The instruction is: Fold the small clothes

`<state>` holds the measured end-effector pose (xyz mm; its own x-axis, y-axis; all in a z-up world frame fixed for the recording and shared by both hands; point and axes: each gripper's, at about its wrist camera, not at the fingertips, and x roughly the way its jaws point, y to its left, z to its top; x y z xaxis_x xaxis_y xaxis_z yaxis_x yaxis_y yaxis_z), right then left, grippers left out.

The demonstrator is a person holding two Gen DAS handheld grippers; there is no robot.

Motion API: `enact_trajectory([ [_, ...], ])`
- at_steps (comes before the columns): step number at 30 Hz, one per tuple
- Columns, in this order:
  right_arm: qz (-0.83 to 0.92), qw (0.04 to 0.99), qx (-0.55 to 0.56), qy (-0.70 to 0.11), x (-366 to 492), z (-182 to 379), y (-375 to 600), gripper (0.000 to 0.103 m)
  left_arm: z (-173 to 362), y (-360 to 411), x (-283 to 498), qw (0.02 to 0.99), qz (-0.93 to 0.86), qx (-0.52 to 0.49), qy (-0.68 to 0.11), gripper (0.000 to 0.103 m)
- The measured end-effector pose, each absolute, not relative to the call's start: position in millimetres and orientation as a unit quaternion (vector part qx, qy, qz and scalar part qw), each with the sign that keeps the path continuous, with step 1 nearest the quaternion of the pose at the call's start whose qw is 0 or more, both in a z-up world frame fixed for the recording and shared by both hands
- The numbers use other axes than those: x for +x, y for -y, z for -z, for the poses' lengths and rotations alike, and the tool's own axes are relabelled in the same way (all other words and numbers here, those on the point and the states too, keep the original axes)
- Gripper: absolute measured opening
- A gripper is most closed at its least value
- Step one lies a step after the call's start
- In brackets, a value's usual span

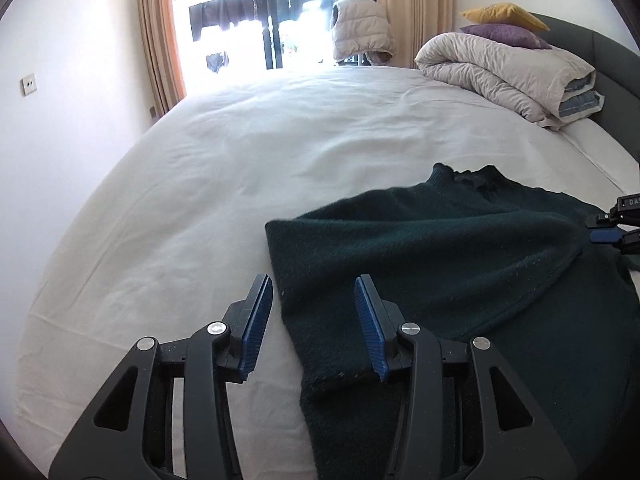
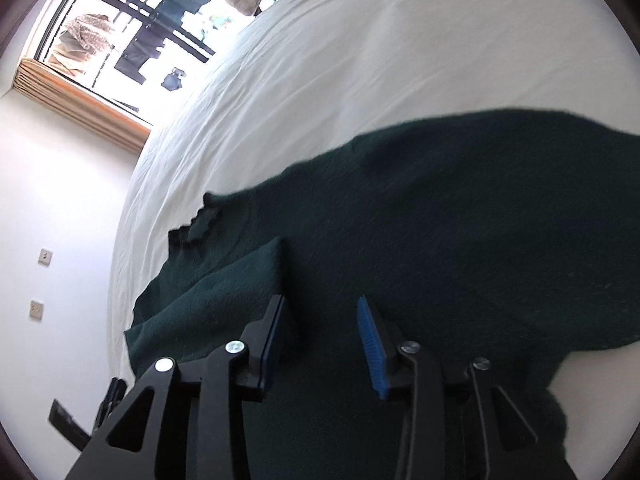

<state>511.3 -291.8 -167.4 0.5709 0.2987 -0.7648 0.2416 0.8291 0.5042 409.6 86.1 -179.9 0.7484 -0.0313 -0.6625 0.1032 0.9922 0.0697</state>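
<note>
Sweater flat on bed, wide bare sheet beyond its edges, both jaws apart, empty.

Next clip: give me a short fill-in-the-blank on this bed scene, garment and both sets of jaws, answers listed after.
1. The garment being folded is a dark green ____ lying on the white bed sheet.
2. The left gripper has its jaws ____, with nothing pinched between them.
3. The right gripper hovers over the garment, jaws ____.
4. On top of the folded duvet sit a purple pillow and a ____ one.

Missing words: sweater; open; open; yellow
</note>
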Motion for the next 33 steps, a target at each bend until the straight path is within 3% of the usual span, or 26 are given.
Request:
enact_trajectory([
  [3,-0.093,0.847,0.272,-0.447,517.7,151.7,260.4,0.041,177.8,-70.1,425.2,0.934,0.035,0.064,-0.349,0.042],
  [7,-0.186,0.826,0.271,-0.457,543.1,157.8,209.7,0.041,215.1,-69.5,451.1,0.907,0.000,0.082,-0.413,0.043],
  [9,-0.199,0.816,0.263,-0.474,557.6,173.3,192.0,0.041,220.1,-84.5,449.0,0.911,0.004,0.047,-0.410,0.049],
  [10,-0.189,0.814,0.257,-0.485,562.6,182.7,185.3,0.041,219.9,-90.3,449.4,0.909,-0.009,0.040,-0.414,0.063],
  [12,-0.180,0.811,0.260,-0.493,569.9,200.2,185.8,0.035,222.7,-98.6,452.1,0.905,0.001,0.023,-0.424,0.066],
  [14,-0.179,0.805,0.294,-0.484,571.7,208.9,202.3,0.009,223.2,-101.0,451.0,0.906,0.011,0.026,-0.423,0.067],
  [16,-0.176,0.794,0.337,-0.474,570.2,214.5,227.8,0.000,225.6,-101.1,447.0,0.909,0.011,0.048,-0.415,0.067],
  [19,-0.109,0.825,0.328,-0.447,564.6,204.5,252.6,0.000,227.6,-98.8,442.3,0.913,0.002,0.064,-0.404,0.067],
  [24,-0.127,0.838,0.336,-0.410,534.3,175.4,243.1,0.024,228.4,-102.6,441.4,0.915,0.005,0.054,-0.401,0.067],
  [26,-0.171,0.836,0.327,-0.407,523.3,171.9,215.1,0.050,227.6,-105.1,440.1,0.916,0.006,0.047,-0.399,0.068],
  [28,-0.195,0.828,0.294,-0.436,519.5,182.5,187.0,0.058,226.6,-109.7,438.8,0.917,0.001,0.038,-0.398,0.072],
  [30,-0.178,0.821,0.279,-0.466,520.5,204.6,183.7,0.057,225.4,-117.5,436.0,0.917,-0.015,0.025,-0.397,0.080],
  [32,-0.174,0.818,0.313,-0.449,510.8,211.7,197.8,0.039,223.3,-130.6,431.4,0.917,-0.026,-0.002,-0.397,0.080],
  [33,-0.170,0.810,0.337,-0.450,507.8,214.4,208.8,0.037,221.7,-137.7,428.0,0.917,-0.033,-0.015,-0.397,0.080],
])
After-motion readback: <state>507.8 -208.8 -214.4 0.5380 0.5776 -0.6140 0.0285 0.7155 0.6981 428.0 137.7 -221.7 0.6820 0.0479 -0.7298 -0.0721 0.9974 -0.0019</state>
